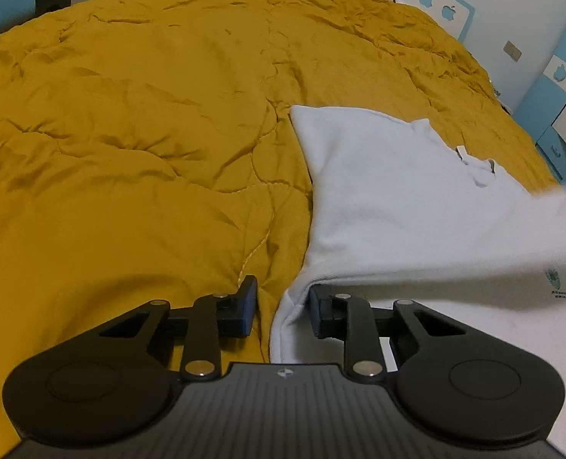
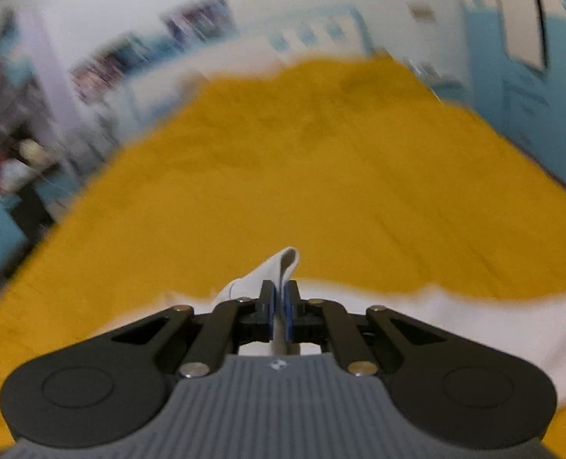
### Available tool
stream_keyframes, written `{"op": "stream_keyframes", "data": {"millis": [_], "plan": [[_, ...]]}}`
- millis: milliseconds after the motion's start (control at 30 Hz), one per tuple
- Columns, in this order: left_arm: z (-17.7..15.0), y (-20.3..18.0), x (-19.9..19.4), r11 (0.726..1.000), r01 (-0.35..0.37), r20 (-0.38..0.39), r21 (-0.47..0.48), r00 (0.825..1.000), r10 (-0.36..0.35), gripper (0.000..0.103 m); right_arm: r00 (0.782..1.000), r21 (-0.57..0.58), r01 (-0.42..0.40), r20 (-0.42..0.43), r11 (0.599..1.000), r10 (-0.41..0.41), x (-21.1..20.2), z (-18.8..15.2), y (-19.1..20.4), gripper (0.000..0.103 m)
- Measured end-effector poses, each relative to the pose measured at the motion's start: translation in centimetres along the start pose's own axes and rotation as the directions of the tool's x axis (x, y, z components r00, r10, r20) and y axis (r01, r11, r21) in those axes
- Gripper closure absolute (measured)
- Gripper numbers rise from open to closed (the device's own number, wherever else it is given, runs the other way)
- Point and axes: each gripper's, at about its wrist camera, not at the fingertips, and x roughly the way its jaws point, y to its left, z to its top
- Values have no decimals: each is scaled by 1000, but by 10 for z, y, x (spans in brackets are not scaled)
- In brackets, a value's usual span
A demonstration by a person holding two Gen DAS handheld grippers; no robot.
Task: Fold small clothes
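Note:
A pale white small garment (image 1: 378,199) lies spread on a mustard-yellow quilt (image 1: 130,134), its neck opening toward the right. My left gripper (image 1: 283,302) sits low at the garment's left edge. Its jaws stand apart with the folded hem between them: the right pad (image 1: 315,311) touches the cloth, while the left pad (image 1: 250,306) is clear of it. In the blurred right wrist view my right gripper (image 2: 281,298) is shut on a pinch of the white garment (image 2: 455,317), and a cloth tip (image 2: 287,262) pokes out past the pads. A blurred white part of the garment (image 1: 550,222) is lifted at the right.
The quilt (image 2: 321,172) covers the whole bed, wrinkled and bare to the left of the garment. Blue-and-white furniture (image 1: 558,88) and a wall stand past the right edge. Shelves with clutter (image 2: 23,153) stand past the left edge.

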Motion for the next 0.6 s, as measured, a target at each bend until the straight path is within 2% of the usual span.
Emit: {"op": "stream_keyframes", "data": {"millis": [133,200,300,367,433,533,600], "plan": [[0,-1,-1,1000,-8,-15,9,1000,8,73,988,112,69,-143,991,-52,38,-52,-61,103],[2,-3,-3,1000,-7,-29,17,1000,8,73,983,153,76,-178,985,-48,45,-71,-75,103],[6,-2,-6,999,10,-68,33,998,-7,74,979,159,87,-194,983,-55,49,-89,-86,103],[13,0,-13,999,50,-94,21,994,-48,73,979,182,82,-198,980,-45,53,-93,-93,103],[24,5,-21,995,97,-77,-7,992,-97,73,980,177,74,-196,982,-39,53,-91,-92,103],[48,7,-21,991,129,-29,-34,991,-130,55,980,155,61,-196,986,-30,56,-93,-88,103],[61,9,-9,986,146,-6,-81,989,-147,52,980,160,49,-198,986,-17,55,-93,-90,98]]}}
